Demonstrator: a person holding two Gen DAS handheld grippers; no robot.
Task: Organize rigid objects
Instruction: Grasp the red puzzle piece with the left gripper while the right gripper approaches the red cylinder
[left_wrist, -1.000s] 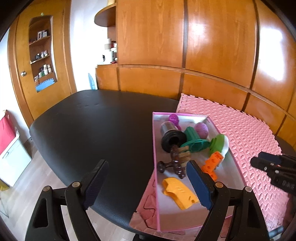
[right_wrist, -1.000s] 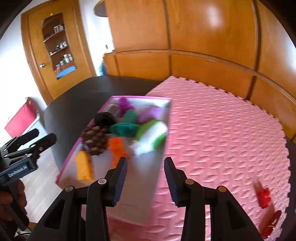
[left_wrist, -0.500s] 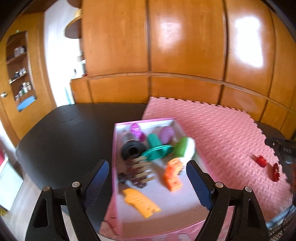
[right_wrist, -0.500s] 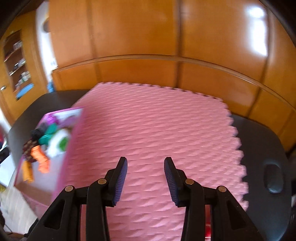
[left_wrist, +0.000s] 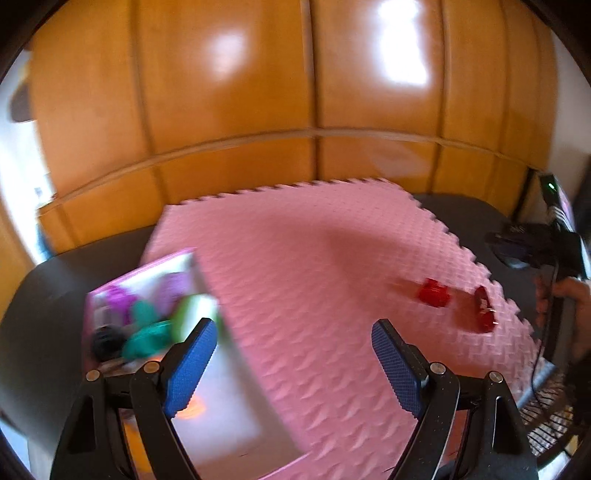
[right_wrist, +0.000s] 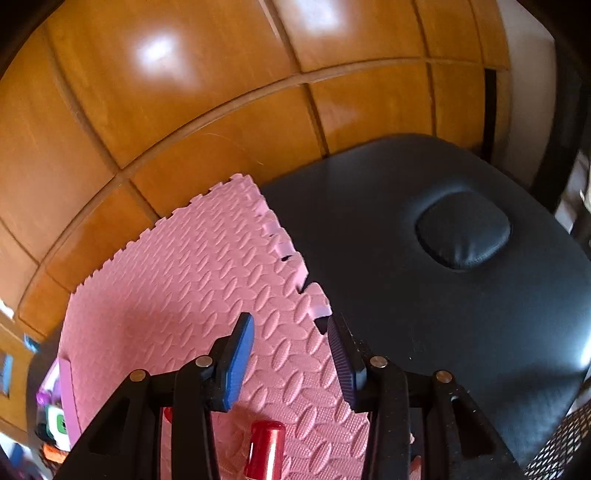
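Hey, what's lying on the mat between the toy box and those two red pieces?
Nothing: in the left wrist view, only bare pink mat separates the box from the red pieces.

Glossy wooden wall panels (left_wrist: 258, 110) catch window glare behind a black padded table (right_wrist: 443, 277).

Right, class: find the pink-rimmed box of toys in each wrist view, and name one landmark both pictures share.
Left wrist view: the pink-rimmed box sits lower left, blurred, behind the left gripper, on the foam mat's left edge.
Right wrist view: only its corner shows, at the far lower left edge.
Shared landmark: the pink foam mat with its toothed border.
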